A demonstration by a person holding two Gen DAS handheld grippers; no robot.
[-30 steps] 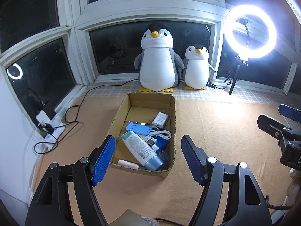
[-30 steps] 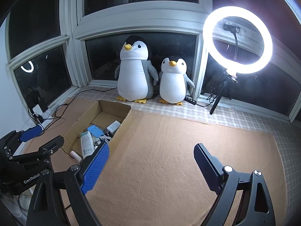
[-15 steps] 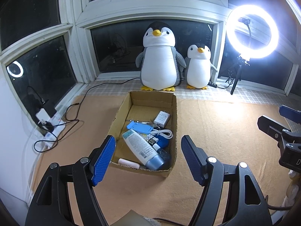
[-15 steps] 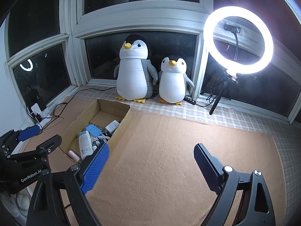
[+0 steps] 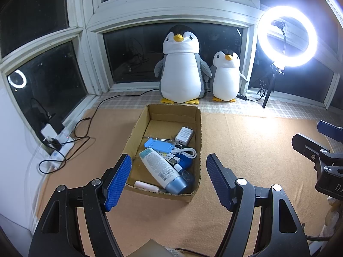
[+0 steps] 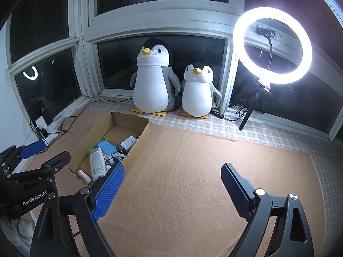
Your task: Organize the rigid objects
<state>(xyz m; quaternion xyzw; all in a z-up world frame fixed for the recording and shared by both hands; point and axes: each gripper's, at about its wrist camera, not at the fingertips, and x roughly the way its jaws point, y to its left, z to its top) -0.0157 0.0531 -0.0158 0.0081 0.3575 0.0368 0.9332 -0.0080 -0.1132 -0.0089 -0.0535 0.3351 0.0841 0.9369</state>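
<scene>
Left wrist view looks forward and downward along its fingers from close above the orange mat (image 5: 246,141), centred on the cardboard box (image 5: 198,128) at 12 o'clock. Right wrist view sits further right, angled likewise, with the box (image 6: 143,132) at 10 o'clock. Both share the box, the two plush penguins (image 5: 182,64), the ring light (image 6: 272,45) and the window; each catches the other gripper at frame edge.

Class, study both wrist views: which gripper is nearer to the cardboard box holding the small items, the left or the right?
Left. The left gripper hangs open just above the cardboard box's near end. The right gripper is open over bare mat, off to the box's right side.
</scene>
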